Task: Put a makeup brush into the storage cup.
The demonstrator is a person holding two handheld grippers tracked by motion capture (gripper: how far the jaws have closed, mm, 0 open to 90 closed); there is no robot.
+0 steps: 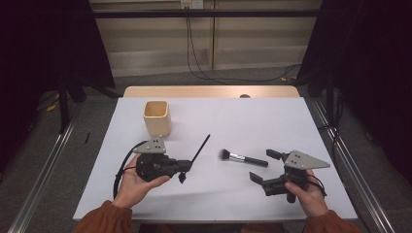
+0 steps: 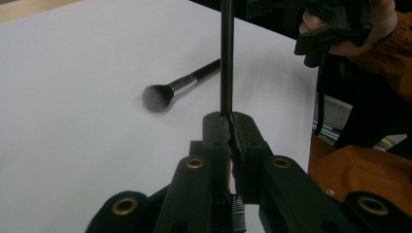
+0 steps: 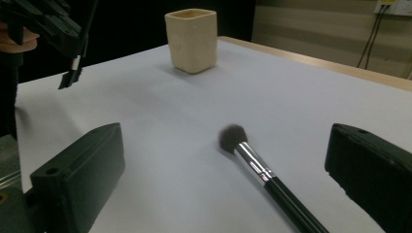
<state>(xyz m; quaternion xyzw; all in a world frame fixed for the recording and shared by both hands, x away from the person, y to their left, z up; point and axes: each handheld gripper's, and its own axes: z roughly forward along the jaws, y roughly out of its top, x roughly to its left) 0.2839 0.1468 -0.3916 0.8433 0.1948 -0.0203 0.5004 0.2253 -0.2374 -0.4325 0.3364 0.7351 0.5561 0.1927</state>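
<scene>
- Left tongs [image 1: 184, 171]: closed on a thin black stick-like brush [image 1: 200, 149], gripped close to one end. The long shaft juts far and right from the jaws, clear of the counter [image 1: 291, 126]. In the left gripper view the stick [image 2: 226, 58] sits pinched between the pad tips only.
- Risk: so short a hold on a long, thin shaft may let it pivot or slide out if the hand swings quickly.
- Right tongs [image 1: 262, 167]: jaws wide apart, holding nothing, hovering at the near right of the counter.
- Powder brush [image 1: 243, 158]: lying flat mid-counter, bristle head to the left, handle toward the right tongs. In the right gripper view it [image 3: 265, 174] lies between the open jaws, not touched.
- Risk: the round handle may roll away if one jaw reaches it first, and closing on the bristles would crush them.
- Cream cup [image 1: 157, 118]: upright, far left, well apart from both brushes.
- Risk: a slanted entry of the stick could catch the rim and tip the cup.
</scene>
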